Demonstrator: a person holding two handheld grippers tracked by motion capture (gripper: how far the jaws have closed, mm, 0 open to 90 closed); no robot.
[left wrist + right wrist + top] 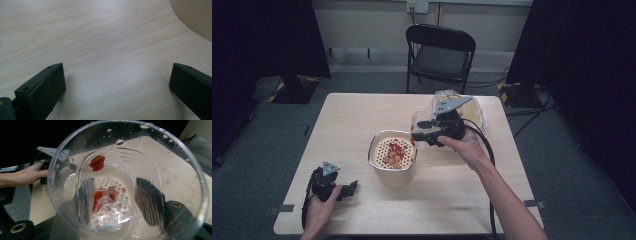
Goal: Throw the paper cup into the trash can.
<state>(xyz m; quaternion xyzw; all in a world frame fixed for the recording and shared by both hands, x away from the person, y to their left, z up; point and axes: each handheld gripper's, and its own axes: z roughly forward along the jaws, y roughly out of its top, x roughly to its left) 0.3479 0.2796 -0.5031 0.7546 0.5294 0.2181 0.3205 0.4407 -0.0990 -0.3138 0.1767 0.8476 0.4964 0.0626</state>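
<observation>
A cream pot (374, 172) with a perforated strainer insert stands at the table's middle and holds red and tan pieces (394, 154). My right gripper (419, 131) hovers just right of the pot, shut on a clear plastic cup (421, 121) that is tipped sideways with its mouth towards the strainer. In the right gripper view the cup (160, 160) has a few red pieces (97, 161) clinging inside, and the black jaws press on its walls from both sides. My left gripper (352, 187) rests on the table at the front left, open, with bare wood between its jaws (117, 85).
The wooden table (452, 200) has a clear plastic bag or tub (472, 112) at its back right, behind my right hand. A black folding chair (439, 55) stands beyond the far edge. The pot's side (195, 15) lies ahead of the left gripper.
</observation>
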